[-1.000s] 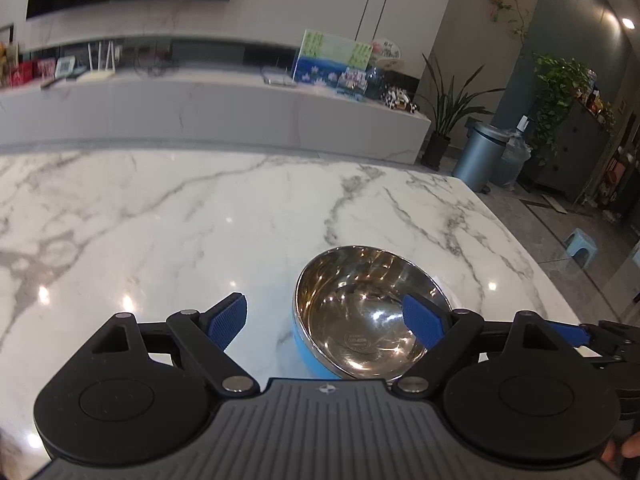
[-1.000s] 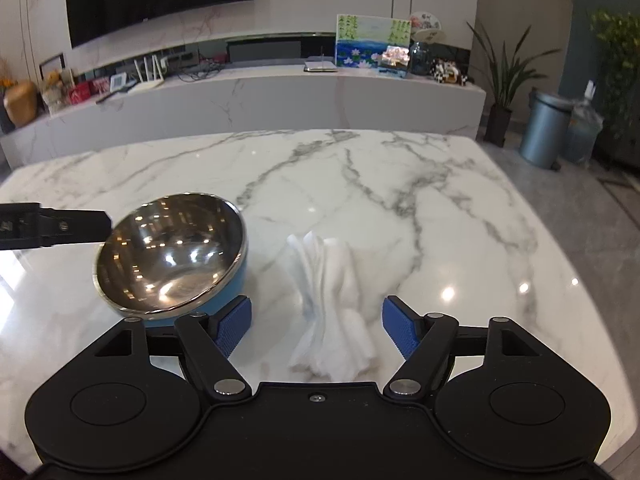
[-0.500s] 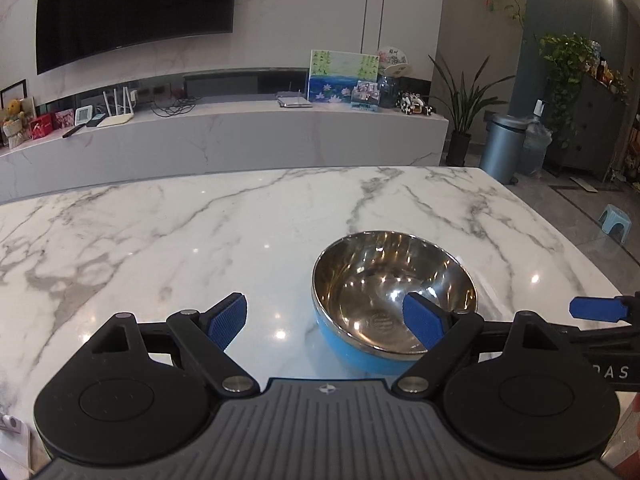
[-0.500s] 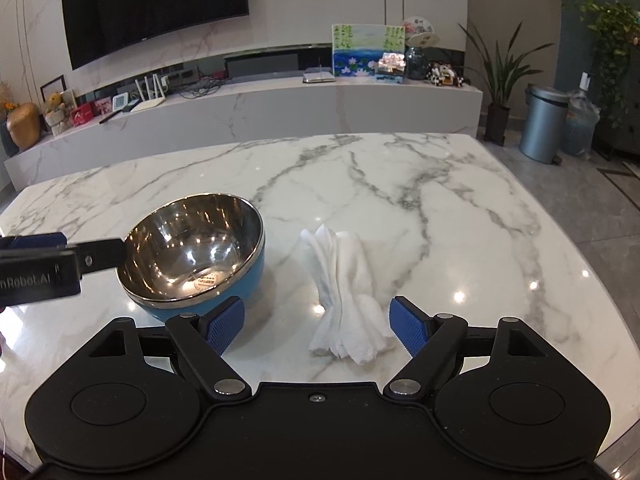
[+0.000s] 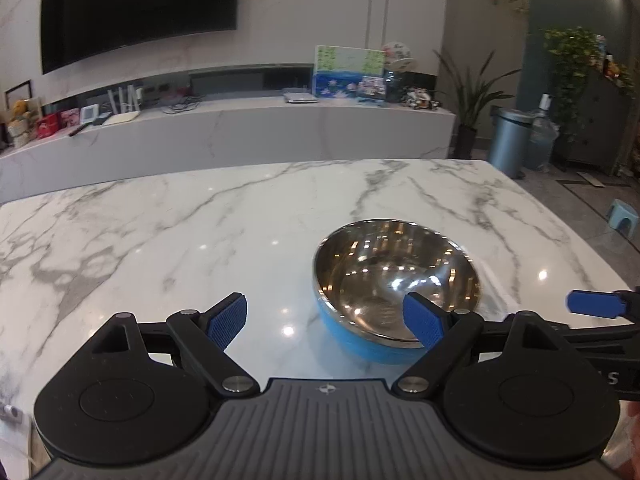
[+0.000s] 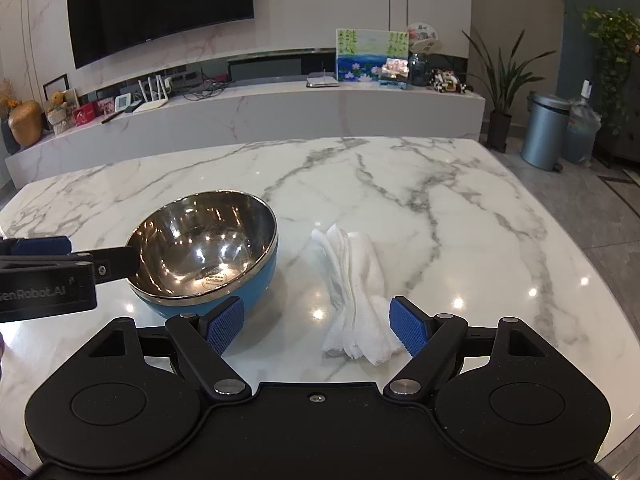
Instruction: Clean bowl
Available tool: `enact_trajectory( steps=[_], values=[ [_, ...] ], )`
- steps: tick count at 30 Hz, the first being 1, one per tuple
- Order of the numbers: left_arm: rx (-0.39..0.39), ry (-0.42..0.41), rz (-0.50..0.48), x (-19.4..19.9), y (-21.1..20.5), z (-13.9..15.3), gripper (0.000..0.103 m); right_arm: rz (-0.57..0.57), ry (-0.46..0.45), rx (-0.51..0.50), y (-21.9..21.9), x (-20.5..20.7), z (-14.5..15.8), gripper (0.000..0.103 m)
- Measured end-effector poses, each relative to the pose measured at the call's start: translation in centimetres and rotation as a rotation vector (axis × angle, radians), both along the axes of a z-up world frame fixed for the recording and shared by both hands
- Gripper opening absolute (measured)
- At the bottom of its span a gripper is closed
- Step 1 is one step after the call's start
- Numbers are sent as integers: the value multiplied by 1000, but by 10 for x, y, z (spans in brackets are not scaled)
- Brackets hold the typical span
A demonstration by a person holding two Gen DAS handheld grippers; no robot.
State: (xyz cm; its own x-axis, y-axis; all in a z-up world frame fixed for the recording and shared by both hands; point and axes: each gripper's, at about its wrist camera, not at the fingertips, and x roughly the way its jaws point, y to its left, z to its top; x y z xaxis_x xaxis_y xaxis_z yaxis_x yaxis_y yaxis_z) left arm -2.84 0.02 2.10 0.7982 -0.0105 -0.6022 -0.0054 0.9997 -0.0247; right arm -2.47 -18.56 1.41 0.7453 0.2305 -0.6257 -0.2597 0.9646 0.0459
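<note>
Table: a wide white marble table (image 6: 460, 216) with grey veins carries everything; it is glossy, so I think things can slide on it.
Bowl: the steel bowl (image 6: 204, 248) with a blue outside stands upright on the near left part of the table, just beside the cloth. Inside it looks shiny; I see only a small round mark at the bottom.
Cloth: a folded white cloth (image 6: 356, 292) lies flat to the right of the bowl, not touching it.
Left gripper: the left gripper (image 5: 326, 322) has its jaws released wide and holds nothing. One blue pad (image 5: 424, 320) sits over the near rim of the bowl; if it touches the rim I cannot tell.
Right gripper: the right gripper (image 6: 318, 324) is also spread, nothing grasped, and the near end of the cloth lies between its pads.
Advice for the step: I judge the cloth is to be taken first. Lower the right jaws around the thick near end and close on all layers, while the left one steadies the bowl at its rim.
</note>
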Motion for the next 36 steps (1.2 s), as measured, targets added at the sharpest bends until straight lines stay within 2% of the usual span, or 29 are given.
enact_trajectory(
  steps=[7, 36],
  values=[
    [56, 24, 18, 2, -6, -6, 85, -10, -10, 8, -2, 1, 0, 78],
    [46, 51, 35, 1, -2, -5, 85, 24, -10, -16, 8, -4, -1, 78]
  ],
)
